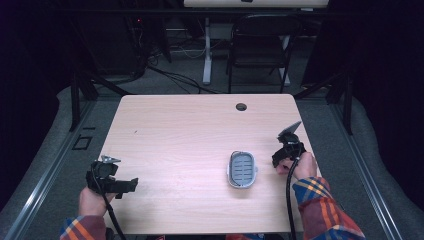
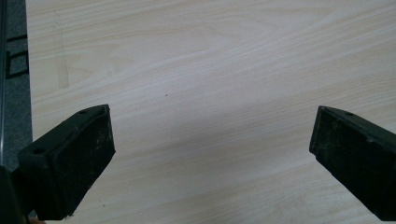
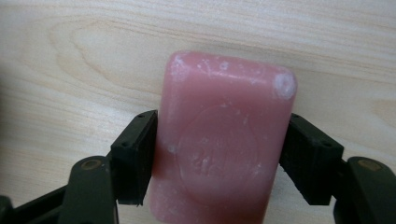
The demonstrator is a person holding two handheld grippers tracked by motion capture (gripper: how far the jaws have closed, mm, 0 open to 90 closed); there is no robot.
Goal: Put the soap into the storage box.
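Right gripper (image 3: 219, 154) clenched across the two long sides of a pink rectangular soap bar (image 3: 224, 140) with rounded corners and a pressed round stamp on its face; pads meet it about mid-length, the bar lying flat on the pale wood-grain table (image 3: 70, 70) near the right edge. Likely a dense, stiff, fairly light block, waxy and prone to slip if damp; white scuffs at the corners suggest it chips. Gripping the flat long sides at the middle looks the safest purchase. Just to the left in the high view, a grey oval plastic soap dish (image 1: 242, 170) with a slotted insert sits empty, apart from the bar. Left gripper (image 2: 212, 154) released, jaws wide over bare table, well away at the left edge.
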